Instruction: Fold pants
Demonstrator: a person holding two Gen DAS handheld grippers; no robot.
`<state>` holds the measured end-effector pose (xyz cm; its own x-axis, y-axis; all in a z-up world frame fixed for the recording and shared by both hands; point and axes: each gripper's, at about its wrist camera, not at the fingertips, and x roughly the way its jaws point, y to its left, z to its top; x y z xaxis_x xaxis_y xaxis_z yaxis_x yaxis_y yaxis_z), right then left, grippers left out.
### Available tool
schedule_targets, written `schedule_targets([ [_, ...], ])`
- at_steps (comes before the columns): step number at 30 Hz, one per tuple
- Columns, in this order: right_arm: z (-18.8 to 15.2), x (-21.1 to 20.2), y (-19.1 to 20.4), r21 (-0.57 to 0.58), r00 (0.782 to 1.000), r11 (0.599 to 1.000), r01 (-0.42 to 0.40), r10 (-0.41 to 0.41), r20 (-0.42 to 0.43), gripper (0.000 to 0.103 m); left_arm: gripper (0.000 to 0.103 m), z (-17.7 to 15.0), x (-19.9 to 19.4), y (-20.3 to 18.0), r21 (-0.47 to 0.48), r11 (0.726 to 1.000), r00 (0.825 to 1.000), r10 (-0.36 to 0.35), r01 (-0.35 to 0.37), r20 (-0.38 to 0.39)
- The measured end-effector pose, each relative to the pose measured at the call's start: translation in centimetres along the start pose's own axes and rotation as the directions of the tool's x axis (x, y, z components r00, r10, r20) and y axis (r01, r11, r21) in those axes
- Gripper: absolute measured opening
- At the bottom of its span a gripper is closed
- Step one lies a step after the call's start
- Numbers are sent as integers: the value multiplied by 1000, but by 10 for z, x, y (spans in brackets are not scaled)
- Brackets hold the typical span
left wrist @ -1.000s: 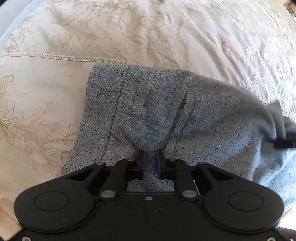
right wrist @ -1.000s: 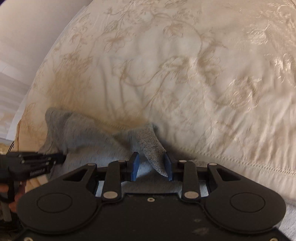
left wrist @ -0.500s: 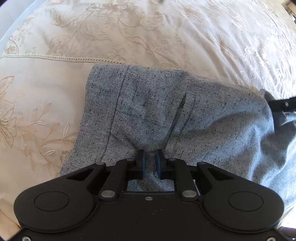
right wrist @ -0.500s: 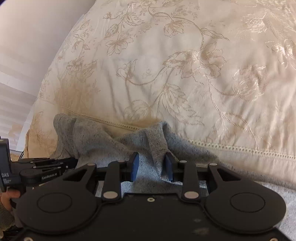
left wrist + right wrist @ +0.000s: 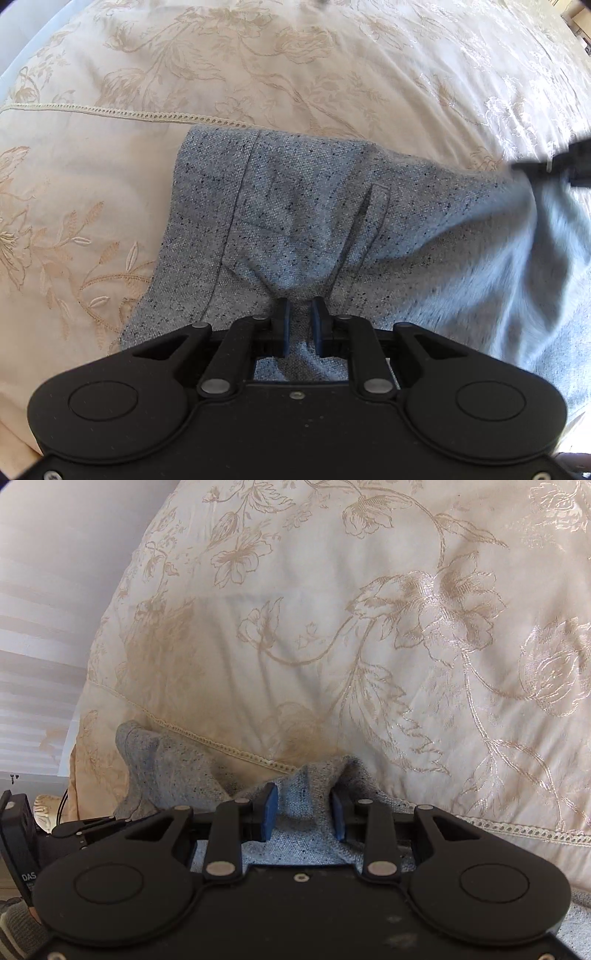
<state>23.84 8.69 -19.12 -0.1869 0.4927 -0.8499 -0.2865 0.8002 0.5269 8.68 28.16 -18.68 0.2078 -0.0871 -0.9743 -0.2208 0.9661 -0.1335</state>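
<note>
Since a second ago the right gripper (image 5: 302,814) has dropped lower over the bed and its jaws have just been closing, a raised fold of the pants (image 5: 332,221) between the blue pads, contact not clear. Left gripper (image 5: 300,321) is unmoved, pinching a gathered ridge of the speckled grey weave; the pants lie on the cream embroidered bedspread (image 5: 258,66), lace seam just beyond their far edge, open cloth all round. Only the right view shows the wall (image 5: 55,572).
</note>
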Motion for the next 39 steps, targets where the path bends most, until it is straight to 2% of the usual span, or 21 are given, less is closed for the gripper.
schedule_targets([
  [1,4,-1,4,-13,1000,1000,15,-15,13,4,24,-1,-1,0,1,1000,1000,-3,3,10],
  [2,9,-8,5,-1,998,1000,21,-21,58,4,24,-3,-1,0,1,1000,1000,-4,4,19],
  [3,17,-19,-3,86,989,996,16,-28,143,4,24,-4,-1,0,1,1000,1000,-2,2,22],
  [4,22,-23,-18,201,984,979,-26,-11,178,4,24,-4,-2,0,4,1000,1000,-1,1,24],
  [5,24,-20,-30,272,984,961,-53,3,180,4,24,-5,-4,0,6,1000,1000,0,0,24],
  [6,24,-16,-33,282,986,958,-44,-5,169,4,24,-6,-5,0,10,1000,1000,-1,0,24],
  [8,22,-12,-21,198,984,980,22,-56,168,3,24,-9,-7,0,19,1000,1000,-4,4,28],
  [10,25,-8,-11,156,982,986,66,-92,165,3,24,-11,-9,0,35,999,1000,-5,4,30],
  [12,28,-1,-13,183,983,980,73,-102,152,4,24,-14,-15,-1,59,998,1000,0,-1,26],
  [15,27,-4,-12,180,983,981,73,-101,150,12,21,-18,-25,-3,111,994,1000,11,-11,8],
  [16,26,-13,-10,169,976,982,85,-116,183,18,20,-19,-29,-3,129,992,1000,14,-14,1],
  [19,6,-50,-4,137,928,979,149,-186,323,25,18,-20,-48,-9,160,986,999,40,-45,37],
  [21,-12,-71,-9,136,910,976,172,-210,356,26,18,-17,-62,-19,178,982,994,40,-59,104],
  [23,-31,-83,-10,117,902,973,198,-228,366,26,18,-9,-72,-35,191,981,987,0,-31,160],
  [27,-74,-85,-4,62,905,966,249,-255,340,26,19,-4,-65,-73,255,965,982,-103,60,157],
  [29,-94,-72,-1,55,918,966,254,-259,300,26,19,-12,-51,-88,309,948,988,-111,73,106],
  [30,-104,-66,-1,48,926,966,255,-258,275,26,20,-18,-42,-92,340,937,993,-100,76,54],
  [32,-127,-48,3,24,936,961,274,-272,221,26,20,-42,-18,-96,406,913,997,-8,39,-77],
  [33,-139,-42,4,11,942,961,278,-275,191,26,20,-53,-11,-95,431,902,995,21,24,-99],
  [36,-177,-25,-1,4,956,960,280,-279,90,26,19,-72,-20,-91,464,886,997,30,9,-75],
  [39,-200,-25,1,-9,963,965,262,-261,64,26,18,-62,-38,-89,429,903,998,8,21,-66],
])
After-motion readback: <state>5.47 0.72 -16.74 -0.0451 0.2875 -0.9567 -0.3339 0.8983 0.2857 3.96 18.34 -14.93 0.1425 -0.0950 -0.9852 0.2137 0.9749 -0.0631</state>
